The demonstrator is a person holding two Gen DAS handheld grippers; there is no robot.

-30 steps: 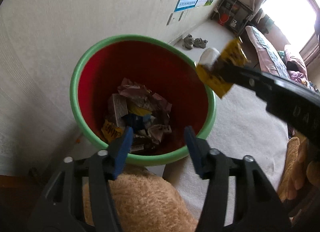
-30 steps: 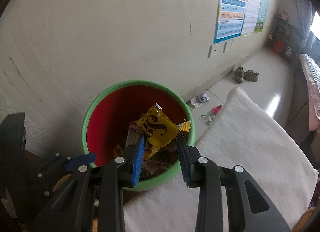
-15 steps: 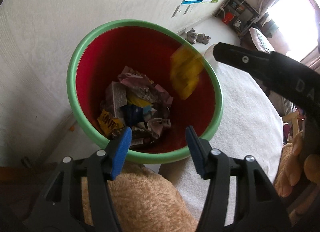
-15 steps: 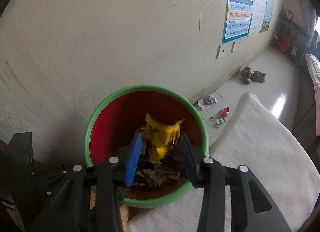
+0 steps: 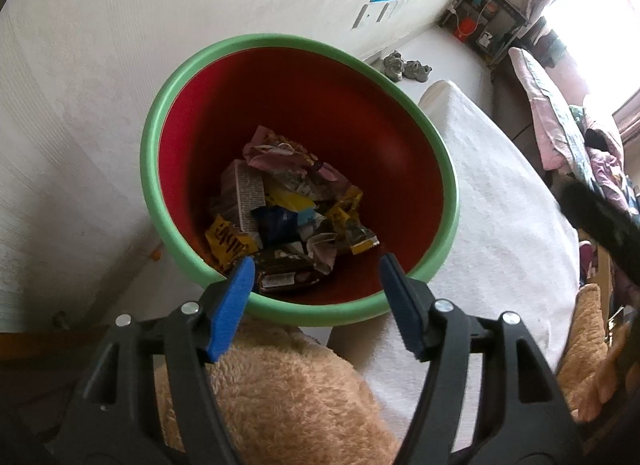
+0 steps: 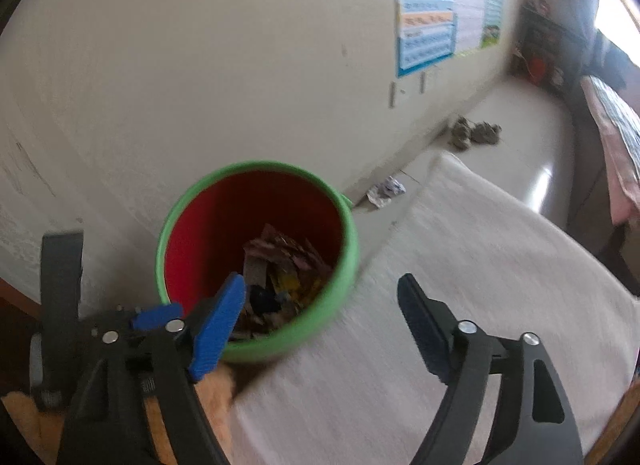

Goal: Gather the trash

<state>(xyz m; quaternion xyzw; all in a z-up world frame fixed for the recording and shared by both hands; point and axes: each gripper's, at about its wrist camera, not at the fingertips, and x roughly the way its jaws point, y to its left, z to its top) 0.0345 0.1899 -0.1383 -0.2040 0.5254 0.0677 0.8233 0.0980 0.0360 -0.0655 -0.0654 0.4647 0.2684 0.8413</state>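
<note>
Yellow wrapper (image 5: pixel 354 225) is now lying among the trash in the red bin (image 5: pixel 168 201); the right tongs (image 6: pixel 320 301), having just been opening, are standing wide and empty. The left tongs (image 5: pixel 316 277) are hanging apart, holding nothing (another scrap (image 6: pixel 386 191) is waiting on the floor).

pale floor (image 6: pixel 516 133), green-rimmed red bin (image 5: pixel 160 113), white rug (image 6: pixel 460 265), shoes (image 5: pixel 404 67), crumpled wrapper (image 6: pixel 386 189)

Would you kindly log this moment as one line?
right gripper: open, empty | left gripper: open, empty | red bin with green rim: holds wrappers
</note>
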